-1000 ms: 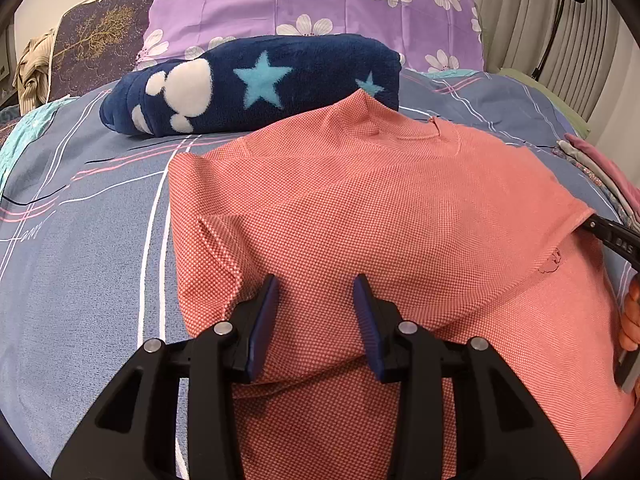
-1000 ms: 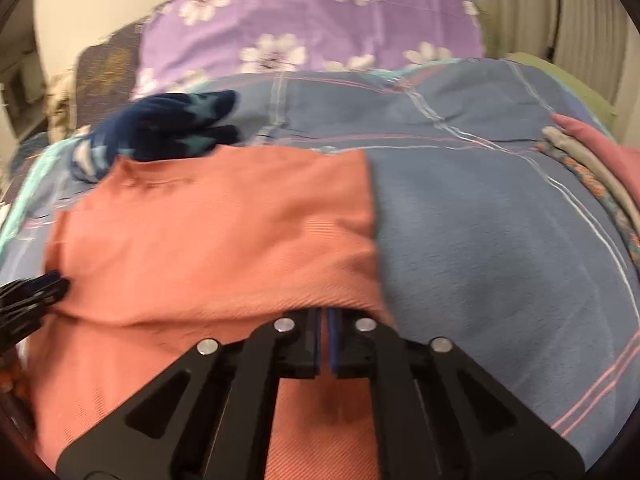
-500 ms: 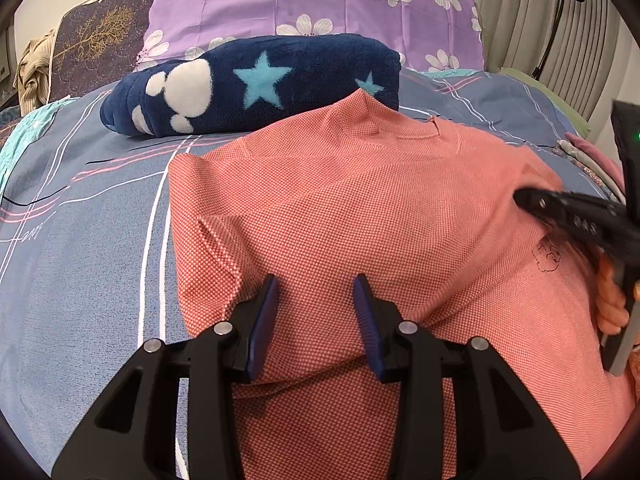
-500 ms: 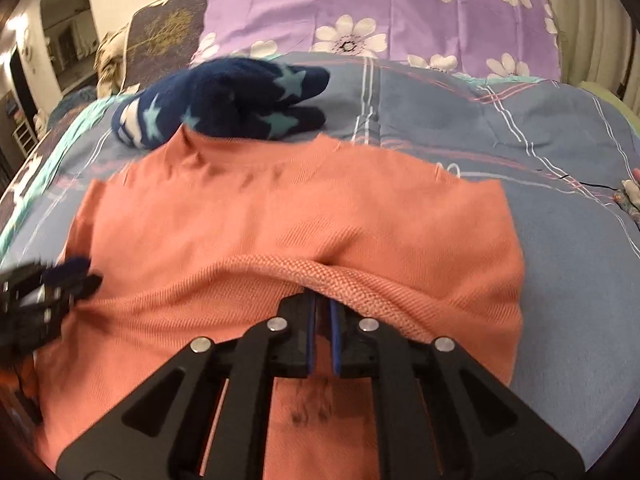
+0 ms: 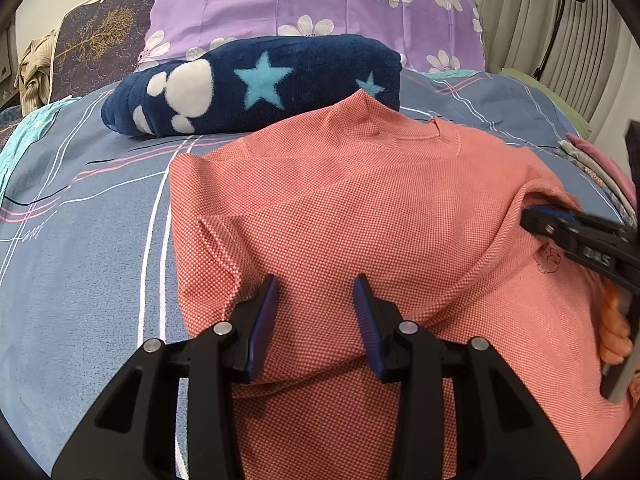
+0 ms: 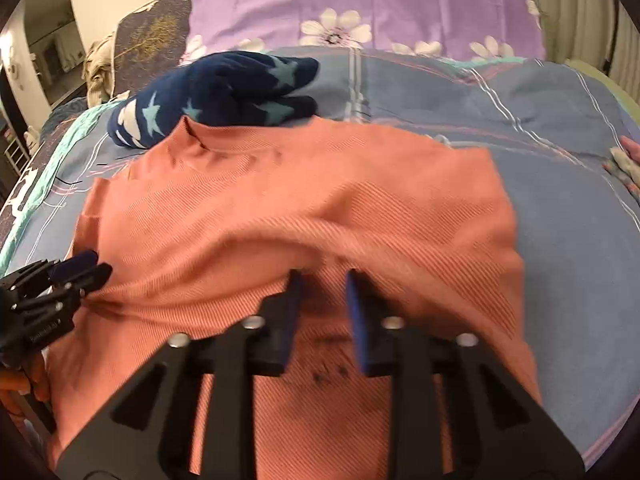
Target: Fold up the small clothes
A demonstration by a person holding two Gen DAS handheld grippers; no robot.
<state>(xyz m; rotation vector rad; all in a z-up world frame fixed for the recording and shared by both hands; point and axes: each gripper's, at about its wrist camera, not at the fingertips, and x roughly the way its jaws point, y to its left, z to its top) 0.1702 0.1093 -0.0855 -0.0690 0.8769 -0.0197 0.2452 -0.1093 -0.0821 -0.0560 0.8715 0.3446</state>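
The step in hand looks like the laying-down of a fold across a coral shirt [image 5: 360, 216], which lies spread on the bed ahead of both tongs. On the left, the left tongs [image 5: 316, 312] stand released, their blue pads apart with the shirt's folded edge bulging between them but not pinched. Beyond them lies a plush navy blanket [image 5: 256, 84] with stars, soft and rolled; further back, a smooth purple flowered pillow [image 5: 320, 4].

To the right, the right tongs [image 6: 320, 304] have just been opening; the blurred view suggests the fold they carried has dropped free under their tips. The shirt is a fine piqué knit, limp and rumpled. Next, I judge, comes smoothing the fold, then regripping for another fold.
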